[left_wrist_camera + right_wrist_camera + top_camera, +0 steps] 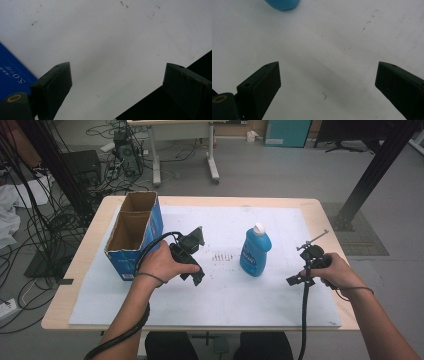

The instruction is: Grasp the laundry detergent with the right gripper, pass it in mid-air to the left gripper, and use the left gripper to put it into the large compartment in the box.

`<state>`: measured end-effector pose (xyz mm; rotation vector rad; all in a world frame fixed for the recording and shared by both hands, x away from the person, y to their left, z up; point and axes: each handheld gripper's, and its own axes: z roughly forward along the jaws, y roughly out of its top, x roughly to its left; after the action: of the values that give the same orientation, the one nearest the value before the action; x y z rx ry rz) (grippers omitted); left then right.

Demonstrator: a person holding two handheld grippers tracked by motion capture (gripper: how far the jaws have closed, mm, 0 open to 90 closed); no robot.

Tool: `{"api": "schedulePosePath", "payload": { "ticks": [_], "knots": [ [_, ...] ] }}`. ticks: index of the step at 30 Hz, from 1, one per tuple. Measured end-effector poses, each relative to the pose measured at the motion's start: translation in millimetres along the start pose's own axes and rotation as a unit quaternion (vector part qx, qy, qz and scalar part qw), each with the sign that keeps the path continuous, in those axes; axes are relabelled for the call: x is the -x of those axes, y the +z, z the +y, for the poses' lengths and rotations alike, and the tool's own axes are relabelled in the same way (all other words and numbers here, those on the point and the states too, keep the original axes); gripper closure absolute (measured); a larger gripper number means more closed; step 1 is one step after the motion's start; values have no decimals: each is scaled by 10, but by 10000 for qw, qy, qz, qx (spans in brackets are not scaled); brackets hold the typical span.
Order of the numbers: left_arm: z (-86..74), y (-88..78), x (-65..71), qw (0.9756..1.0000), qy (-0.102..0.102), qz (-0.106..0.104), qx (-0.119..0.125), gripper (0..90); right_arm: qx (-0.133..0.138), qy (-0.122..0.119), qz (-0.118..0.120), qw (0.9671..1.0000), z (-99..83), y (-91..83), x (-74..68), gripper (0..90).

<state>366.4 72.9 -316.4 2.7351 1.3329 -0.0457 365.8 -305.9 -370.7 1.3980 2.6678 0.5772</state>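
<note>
A wooden table (75,270) covered by a white sheet (225,295) stands on a grey floor, with tangled cables and a desk frame beyond its far edge. Nearest the person, the left gripper (192,262) sits in the left hand (162,265) low over the sheet, its black cable looping back along the forearm; in the left gripper view its own two jaws stand spread wide with nothing between them but bare white sheet (112,50) speckled with small dark marks. At about the same depth, the right gripper (305,270) is held in the right hand (335,270) near the table's right edge, and in the right gripper view its jaws are likewise spread wide apart over empty sheet (324,62). A blue dish-soap bottle (255,251) with a white cap stands upright between the two grippers, apart from both, a little ahead of them and nearer the right gripper; its rounded blue base (282,3) shows ahead of the right gripper's jaws, toward their left. Just beside and behind the left gripper, on its left, stands an open blue cardboard box (135,232) with two compartments; a corner of its blue printed wall (12,72) shows beside the left jaw.
</note>
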Motion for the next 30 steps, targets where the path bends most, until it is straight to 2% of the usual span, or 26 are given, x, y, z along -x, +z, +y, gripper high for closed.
{"api": "schedulePosePath", "payload": {
  "ticks": [5, 12, 30],
  "knots": [
    [3, 5, 9, 10000, 24, 4, -6, 90, -11, -15, -16, 10000, -16, 22, -73, 67],
    [-1, 11, 18, 10000, 18, 3, -10, 90, 35, 46, -125, 9999, -48, 35, -91, 68],
    [5, 9, 47, 10000, 48, -3, -17, 90, 10, 27, -52, 10000, -120, 118, -177, 68]
  ]
}}
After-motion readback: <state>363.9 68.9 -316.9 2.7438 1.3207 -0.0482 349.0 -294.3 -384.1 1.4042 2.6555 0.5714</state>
